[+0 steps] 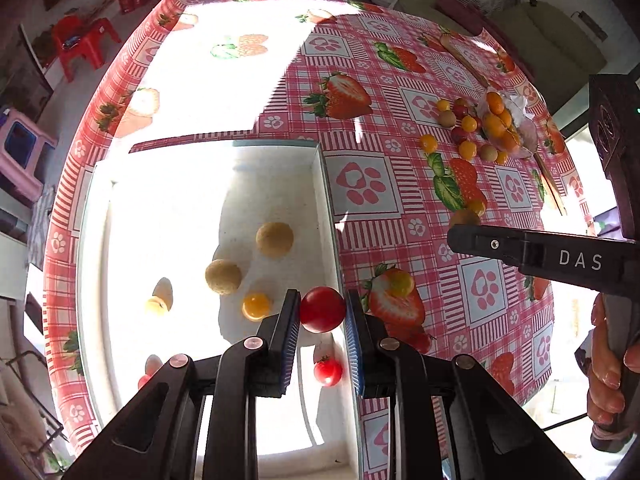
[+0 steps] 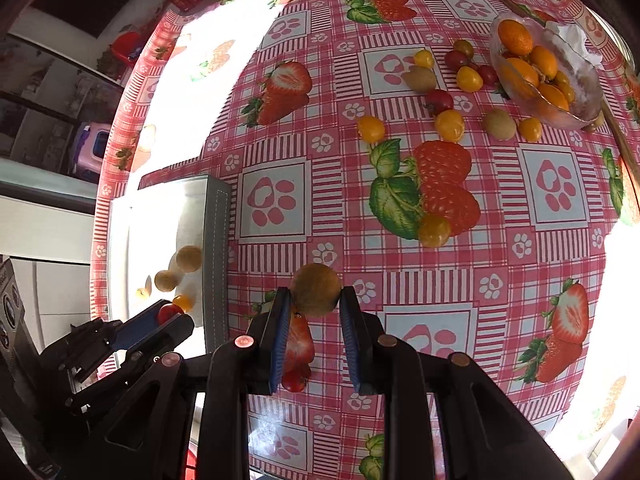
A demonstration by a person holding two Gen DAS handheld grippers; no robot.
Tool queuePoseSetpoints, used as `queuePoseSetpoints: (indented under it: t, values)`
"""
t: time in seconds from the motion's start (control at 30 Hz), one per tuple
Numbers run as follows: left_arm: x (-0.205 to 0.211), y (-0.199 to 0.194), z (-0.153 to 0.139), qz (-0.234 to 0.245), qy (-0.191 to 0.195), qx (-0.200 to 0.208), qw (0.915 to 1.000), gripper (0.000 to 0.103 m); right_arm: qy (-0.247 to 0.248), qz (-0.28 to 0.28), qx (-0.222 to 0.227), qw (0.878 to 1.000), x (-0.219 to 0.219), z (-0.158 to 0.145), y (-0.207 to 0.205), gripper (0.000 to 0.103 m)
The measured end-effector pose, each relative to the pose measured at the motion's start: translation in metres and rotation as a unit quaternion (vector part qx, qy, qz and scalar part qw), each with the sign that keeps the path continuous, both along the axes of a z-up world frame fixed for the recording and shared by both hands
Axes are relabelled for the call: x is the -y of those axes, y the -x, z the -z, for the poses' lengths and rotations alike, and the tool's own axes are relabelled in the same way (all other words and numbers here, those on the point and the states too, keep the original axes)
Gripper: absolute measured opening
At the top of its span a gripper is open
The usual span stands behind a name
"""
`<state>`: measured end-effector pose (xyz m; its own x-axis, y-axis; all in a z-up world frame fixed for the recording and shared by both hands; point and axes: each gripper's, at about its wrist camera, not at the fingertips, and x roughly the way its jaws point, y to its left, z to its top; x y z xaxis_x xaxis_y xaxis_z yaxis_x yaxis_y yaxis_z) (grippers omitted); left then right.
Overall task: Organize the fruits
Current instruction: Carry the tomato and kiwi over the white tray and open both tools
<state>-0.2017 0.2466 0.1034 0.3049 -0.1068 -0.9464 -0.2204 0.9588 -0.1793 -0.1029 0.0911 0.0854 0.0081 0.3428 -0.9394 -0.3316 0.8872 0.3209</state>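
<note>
My left gripper (image 1: 322, 309) is shut on a red cherry tomato (image 1: 322, 309) and holds it over the right wall of a white tray (image 1: 320, 184). The tray holds two brown kiwi-like fruits (image 1: 274, 238), a yellow tomato (image 1: 256, 305) and a red tomato (image 1: 327, 372). My right gripper (image 2: 315, 295) is shut on a brown kiwi-like fruit (image 2: 316, 289) above the tablecloth, right of the tray (image 2: 216, 240). The left gripper (image 2: 160, 320) shows at lower left of the right wrist view. Loose yellow, red and brown fruits (image 2: 449, 125) lie at the far right.
A glass bowl (image 2: 576, 80) of orange kumquats (image 2: 516, 36) sits at the far right, also in the left wrist view (image 1: 505, 124). A yellow tomato (image 2: 434, 230) lies mid-table. The round table has a pink strawberry-print cloth (image 2: 400, 184). Strong sunlight washes out the left side.
</note>
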Motion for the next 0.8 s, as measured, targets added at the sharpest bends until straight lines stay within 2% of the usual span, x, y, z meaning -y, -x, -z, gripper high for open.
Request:
queuePoseSetpoints:
  t: [0.23,0.5,0.8]
  values:
    - [-0.041,0.053,0.013,-0.070,-0.011,-0.026,0.9972,0.024,-0.007,-0.072,-0.005,0.997,-0.065,-0.001,0.025,0.027]
    - [-0.067,0.094,0.039,-0.119,-0.017,-0.062,0.9908,0.024,0.007,-0.151,-0.033,0.988,-0.128,0.019,0.064,0.027]
    - [-0.073,0.100,0.056,-0.125,-0.025,-0.078,0.9887,0.024,0.064,-0.199,-0.059,0.976,-0.160,0.061,0.091,0.027]
